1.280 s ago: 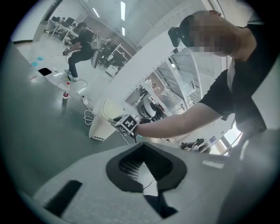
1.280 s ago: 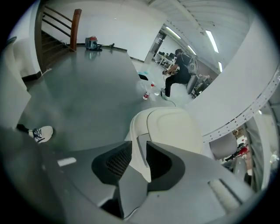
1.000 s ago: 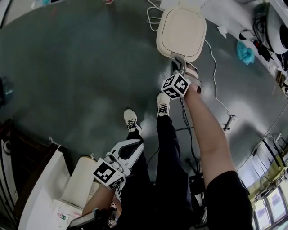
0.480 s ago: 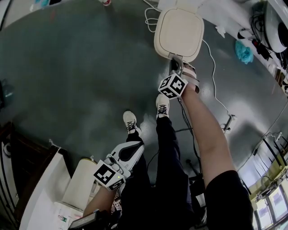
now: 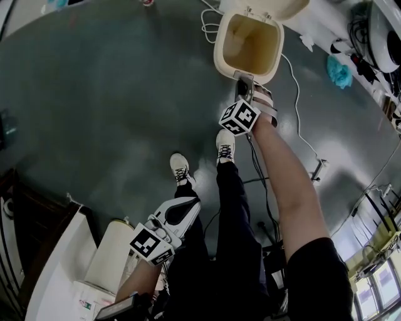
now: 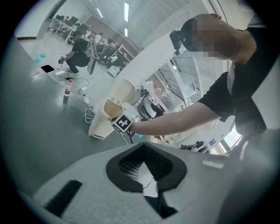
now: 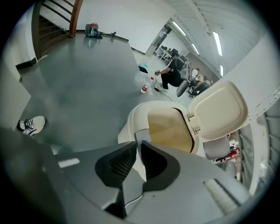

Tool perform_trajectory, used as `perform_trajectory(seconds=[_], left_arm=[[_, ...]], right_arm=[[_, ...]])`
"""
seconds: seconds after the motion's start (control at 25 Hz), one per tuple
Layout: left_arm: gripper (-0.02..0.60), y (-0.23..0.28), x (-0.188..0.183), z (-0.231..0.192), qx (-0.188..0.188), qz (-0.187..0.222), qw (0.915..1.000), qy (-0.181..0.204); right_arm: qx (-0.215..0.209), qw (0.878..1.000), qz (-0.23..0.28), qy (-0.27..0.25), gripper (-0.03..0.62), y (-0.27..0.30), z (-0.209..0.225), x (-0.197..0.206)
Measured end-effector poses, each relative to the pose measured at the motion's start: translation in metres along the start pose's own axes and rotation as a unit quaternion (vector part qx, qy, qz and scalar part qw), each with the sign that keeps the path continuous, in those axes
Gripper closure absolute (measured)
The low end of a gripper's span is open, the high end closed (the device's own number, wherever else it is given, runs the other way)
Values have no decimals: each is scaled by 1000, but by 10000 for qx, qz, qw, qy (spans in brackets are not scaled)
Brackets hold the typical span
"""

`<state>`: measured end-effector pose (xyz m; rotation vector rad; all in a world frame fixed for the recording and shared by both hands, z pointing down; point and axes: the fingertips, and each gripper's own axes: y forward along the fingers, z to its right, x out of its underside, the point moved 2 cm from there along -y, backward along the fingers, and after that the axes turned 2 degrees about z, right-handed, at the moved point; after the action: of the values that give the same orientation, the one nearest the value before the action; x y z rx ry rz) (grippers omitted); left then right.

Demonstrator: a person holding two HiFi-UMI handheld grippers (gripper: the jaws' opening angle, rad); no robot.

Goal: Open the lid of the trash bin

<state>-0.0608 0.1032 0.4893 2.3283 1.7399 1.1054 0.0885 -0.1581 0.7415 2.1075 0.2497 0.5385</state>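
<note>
The cream trash bin [image 5: 218, 55] stands on the grey floor with its lid [image 5: 279, 6] swung up, so the tan inside shows. My right gripper [image 5: 245, 86] points down at the bin's front rim, its marker cube [image 5: 240, 118] just behind. In the right gripper view the bin [image 7: 133, 114] and raised lid [image 7: 221, 111] fill the middle. The right gripper [image 7: 138, 146] is closing its jaws, and the pads press on the bin's pale front latch [image 7: 141, 134]. My left gripper [image 5: 188, 207] hangs low by the person's legs, shut and empty. From the left gripper view [image 6: 143, 146] the bin [image 6: 101, 124] is far off.
White cables [image 5: 213, 28] lie on the floor beside the bin and a thin cord [image 5: 299, 100] runs to its right. The person's shoes [image 5: 180, 168] stand short of the bin. A white cylinder [image 5: 113, 254] sits at lower left. A bottle [image 7: 144, 87] stands beyond the bin.
The bin's lid has swung up from closed to open. The right gripper's jaws have closed in on the front latch. The left gripper has hardly moved.
</note>
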Motion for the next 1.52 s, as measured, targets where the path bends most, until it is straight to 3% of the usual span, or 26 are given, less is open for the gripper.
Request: perform_trajectory(seconds=[1.0, 1.52], left_arm=[[583, -1, -10, 3, 67, 215, 9997, 126], [583, -2, -12, 4, 63, 128, 9998, 103]], right_arm=[[124, 9999, 29, -51, 553, -2, -2, 2], [34, 10000, -42, -55, 553, 0, -2, 2]])
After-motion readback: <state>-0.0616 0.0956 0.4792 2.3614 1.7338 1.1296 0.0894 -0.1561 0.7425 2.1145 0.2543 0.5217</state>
